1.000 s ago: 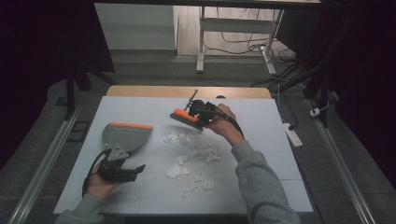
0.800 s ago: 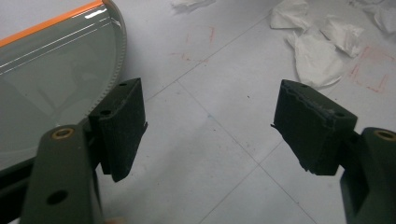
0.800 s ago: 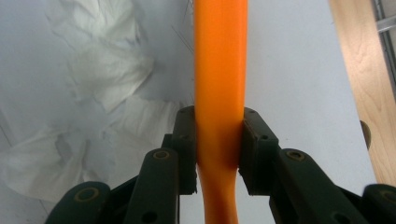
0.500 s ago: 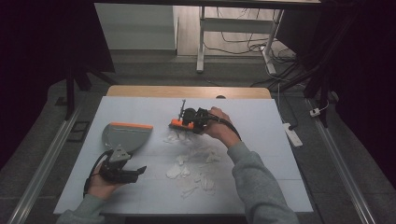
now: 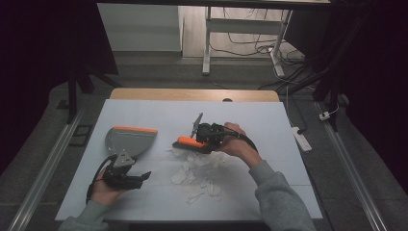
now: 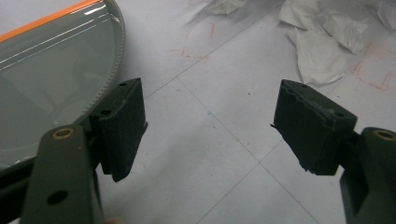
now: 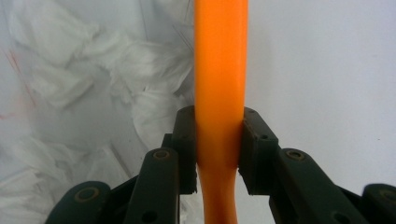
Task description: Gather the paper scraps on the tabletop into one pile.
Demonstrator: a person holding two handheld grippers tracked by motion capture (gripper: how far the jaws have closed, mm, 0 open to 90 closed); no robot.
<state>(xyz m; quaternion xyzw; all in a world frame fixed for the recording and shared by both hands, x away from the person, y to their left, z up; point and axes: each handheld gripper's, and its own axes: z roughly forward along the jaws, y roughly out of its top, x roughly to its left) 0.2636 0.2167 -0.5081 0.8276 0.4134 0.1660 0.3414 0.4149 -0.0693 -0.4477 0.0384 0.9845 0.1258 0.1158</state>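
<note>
My right gripper [image 5: 201, 139] is shut on the orange handle of a small brush [image 5: 188, 142], which sits at the far edge of a pile of white paper scraps [image 5: 198, 172]. In the right gripper view the orange handle [image 7: 220, 70] runs straight up between the pads of the right gripper [image 7: 218, 140], with paper scraps [image 7: 70, 70] to its left. A grey dustpan with an orange lip [image 5: 130, 139] lies at the left. My left gripper [image 5: 143, 177] rests on the table just in front of it, open and holding nothing. In its own view the left gripper [image 6: 210, 126] stands wide apart beside the dustpan [image 6: 46, 79].
The white table cover [image 5: 269, 125] has bare room at the right and far side. More paper scraps [image 6: 322, 46] lie ahead of the left gripper. A cable trails from the right gripper over the person's wrist.
The right hand has brought the brush toward the person, down onto the far edge of the scrap pile. The left hand and dustpan have not moved.
</note>
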